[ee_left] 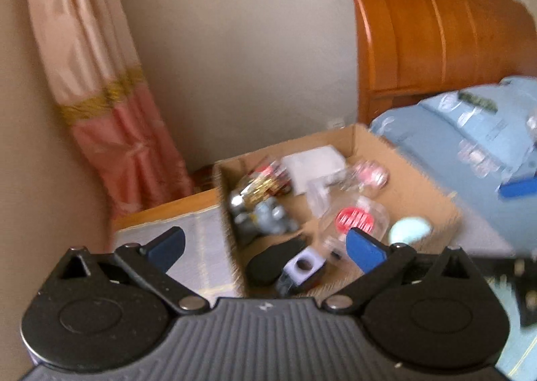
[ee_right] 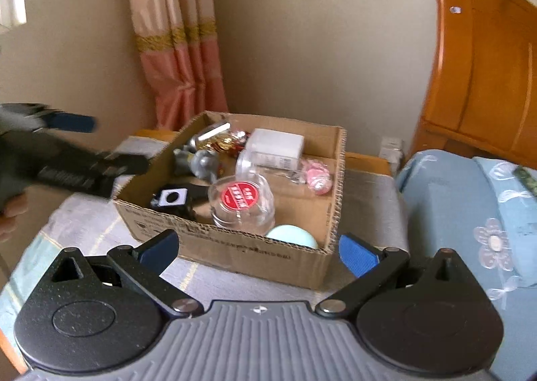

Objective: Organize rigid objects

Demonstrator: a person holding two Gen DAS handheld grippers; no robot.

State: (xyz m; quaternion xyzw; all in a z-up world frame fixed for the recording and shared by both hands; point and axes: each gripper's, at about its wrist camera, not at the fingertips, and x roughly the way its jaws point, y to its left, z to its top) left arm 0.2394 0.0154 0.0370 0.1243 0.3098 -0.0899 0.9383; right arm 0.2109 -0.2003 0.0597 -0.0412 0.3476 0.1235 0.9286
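Both grippers are hovering with fingers spread wide, holding nothing: the left gripper (ee_left: 265, 247) above the cardboard box (ee_right: 235, 247), the right gripper (ee_right: 258, 252) just before it. A clear jar with a red lid (ee_right: 240, 201) is sitting inside the box.

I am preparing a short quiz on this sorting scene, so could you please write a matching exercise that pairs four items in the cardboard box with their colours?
Items:
1. Round cap on the clear jar
2. Domed object at the near wall of the cardboard box
3. Rectangular box toward the back
4. Small wrapped pieces on the right

Colours:
A. White
B. Pink
C. Red
D. Pale mint green

Pairs: 1-C, 2-D, 3-A, 4-B
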